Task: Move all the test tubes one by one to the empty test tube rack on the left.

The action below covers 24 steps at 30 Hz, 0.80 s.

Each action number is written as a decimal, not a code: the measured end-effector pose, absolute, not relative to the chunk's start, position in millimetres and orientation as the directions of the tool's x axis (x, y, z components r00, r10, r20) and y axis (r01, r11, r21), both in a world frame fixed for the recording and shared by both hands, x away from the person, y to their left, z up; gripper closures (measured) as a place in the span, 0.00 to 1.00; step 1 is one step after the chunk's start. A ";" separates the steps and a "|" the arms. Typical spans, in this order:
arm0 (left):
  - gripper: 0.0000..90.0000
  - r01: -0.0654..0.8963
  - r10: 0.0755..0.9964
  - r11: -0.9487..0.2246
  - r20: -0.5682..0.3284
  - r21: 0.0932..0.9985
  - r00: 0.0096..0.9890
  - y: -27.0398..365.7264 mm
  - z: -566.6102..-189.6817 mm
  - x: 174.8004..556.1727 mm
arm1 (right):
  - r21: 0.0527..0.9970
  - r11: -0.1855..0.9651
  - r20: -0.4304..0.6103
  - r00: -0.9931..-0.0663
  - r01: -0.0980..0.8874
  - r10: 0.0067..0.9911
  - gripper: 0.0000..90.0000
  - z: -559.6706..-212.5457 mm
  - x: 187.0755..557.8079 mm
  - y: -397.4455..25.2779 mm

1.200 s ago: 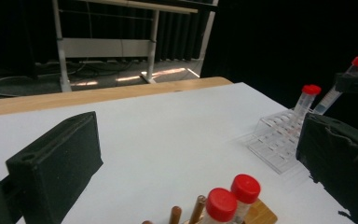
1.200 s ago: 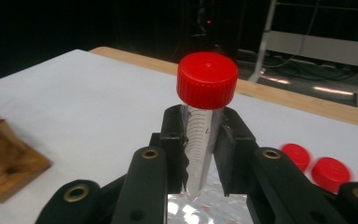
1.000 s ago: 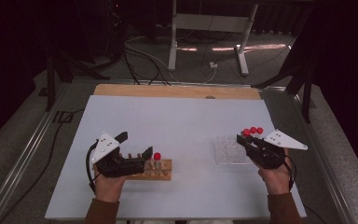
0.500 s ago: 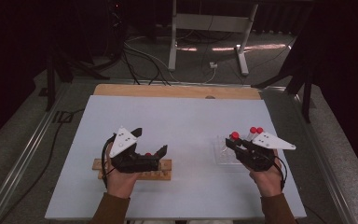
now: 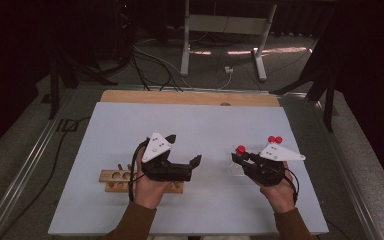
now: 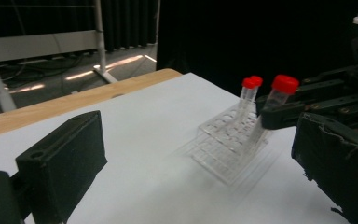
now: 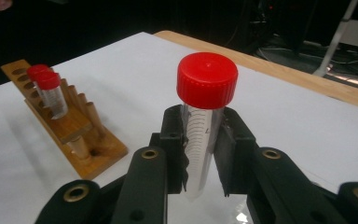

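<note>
**Red-capped tube pinched in my right claw above the clear rack**

My right claw [image 7: 204,154], at the lower right of the high view, is pressed onto a clear plastic tube [image 7: 200,149] with printed graduation marks and a ribbed red screw cap [image 7: 207,79]; the black pads grip it just below the cap and it stands upright between them. Just beside it lies the transparent plastic rack [image 6: 228,144], a grid of round wells, with two more red-capped tubes [image 6: 248,100] leaning in it near its far end. My left claw [image 6: 196,163], at the lower centre of the high view, is spread wide and holds nothing, its blocky matte-black jaws pointing toward the rack. Behind my left hand [image 5: 150,187], toward the lower left of the frame, sits the wooden rack [image 7: 74,126], a flat strip with drilled holes and upright pegs, carrying two short red-capped tubes [image 7: 49,91]. The tabletop [image 5: 200,120] is a smooth pale sheet with a bare wooden strip [image 5: 190,97] along its far edge; its whole upper half lies open, as does the stretch between the two racks.
</note>
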<state>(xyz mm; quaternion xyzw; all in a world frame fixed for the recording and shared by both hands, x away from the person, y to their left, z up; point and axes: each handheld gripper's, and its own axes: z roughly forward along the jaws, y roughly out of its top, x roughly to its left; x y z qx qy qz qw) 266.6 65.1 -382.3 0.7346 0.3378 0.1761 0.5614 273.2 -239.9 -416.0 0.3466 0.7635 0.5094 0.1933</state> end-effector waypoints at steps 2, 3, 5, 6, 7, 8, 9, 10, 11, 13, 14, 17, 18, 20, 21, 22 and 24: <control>0.04 0.299 0.687 -0.142 -0.123 0.944 0.716 60.6 -381.8 267.6 | 0.910 0.247 0.058 -0.692 0.332 0.720 0.82 -416.2 272.6 -237.5; 0.04 0.299 0.684 -0.141 -0.126 0.944 0.719 58.5 -381.4 268.1 | 0.910 0.250 0.056 -0.696 0.330 0.716 0.82 -416.3 272.5 -236.3; 0.04 0.301 0.675 -0.138 -0.133 0.944 0.726 54.6 -380.5 269.1 | 0.909 0.254 0.057 -0.701 0.332 0.711 0.82 -417.0 272.1 -233.4; 0.04 0.303 0.672 -0.137 -0.137 0.943 0.727 52.6 -380.2 269.6 | 0.907 0.260 0.055 -0.704 0.331 0.708 0.82 -417.5 272.0 -231.7; 0.04 0.304 0.668 -0.139 -0.138 0.942 0.731 50.3 -380.0 270.0 | 0.906 0.263 0.054 -0.707 0.332 0.705 0.82 -418.0 271.7 -230.0; 0.04 0.306 0.666 -0.140 -0.139 0.942 0.733 48.0 -379.8 270.2 | 0.905 0.267 0.053 -0.710 0.332 0.702 0.82 -418.5 271.4 -228.3; 0.05 0.308 0.662 -0.138 -0.143 0.941 0.735 45.5 -379.6 270.3 | 0.904 0.270 0.053 -0.714 0.332 0.698 0.82 -418.8 271.0 -226.4; 0.05 0.309 0.660 -0.141 -0.143 0.941 0.737 42.8 -379.5 270.3 | 0.903 0.276 0.050 -0.718 0.329 0.694 0.82 -419.1 270.6 -224.7; 0.06 0.309 0.659 -0.145 -0.142 0.940 0.739 40.0 -379.5 270.1 | 0.901 0.281 0.049 -0.721 0.330 0.691 0.82 -419.3 270.0 -222.9; 0.08 0.309 0.651 -0.154 -0.139 0.939 0.746 34.1 -379.5 269.6 | 0.899 0.291 0.044 -0.729 0.328 0.683 0.82 -419.9 269.2 -219.3; 0.09 0.309 0.647 -0.161 -0.136 0.937 0.751 31.0 -379.6 269.3 | 0.898 0.294 0.044 -0.732 0.327 0.679 0.82 -420.2 268.8 -217.6; 0.15 0.305 0.634 -0.180 -0.127 0.935 0.763 20.8 -380.1 268.2 | 0.896 0.303 0.043 -0.743 0.324 0.668 0.82 -420.4 267.6 -213.4; 0.18 0.306 0.633 -0.184 -0.126 0.934 0.764 17.6 -380.2 267.8 | 0.895 0.306 0.041 -0.744 0.323 0.667 0.82 -420.3 267.1 -212.2; 0.20 0.305 0.626 -0.192 -0.123 0.933 0.770 11.7 -381.2 267.9 | 0.895 0.311 0.038 -0.750 0.320 0.660 0.82 -420.3 266.4 -210.1; 0.22 0.306 0.628 -0.198 -0.119 0.931 0.769 8.8 -382.2 268.1 | 0.895 0.313 0.038 -0.753 0.318 0.657 0.82 -420.3 266.0 -209.1; 0.24 0.307 0.627 -0.207 -0.116 0.929 0.770 5.9 -383.4 268.6 | 0.895 0.314 0.039 -0.755 0.318 0.654 0.82 -420.4 265.7 -208.3; 0.28 0.313 0.623 -0.221 -0.113 0.924 0.774 0.8 -386.2 269.9 | 0.893 0.316 0.042 -0.759 0.320 0.650 0.82 -420.8 265.3 -206.9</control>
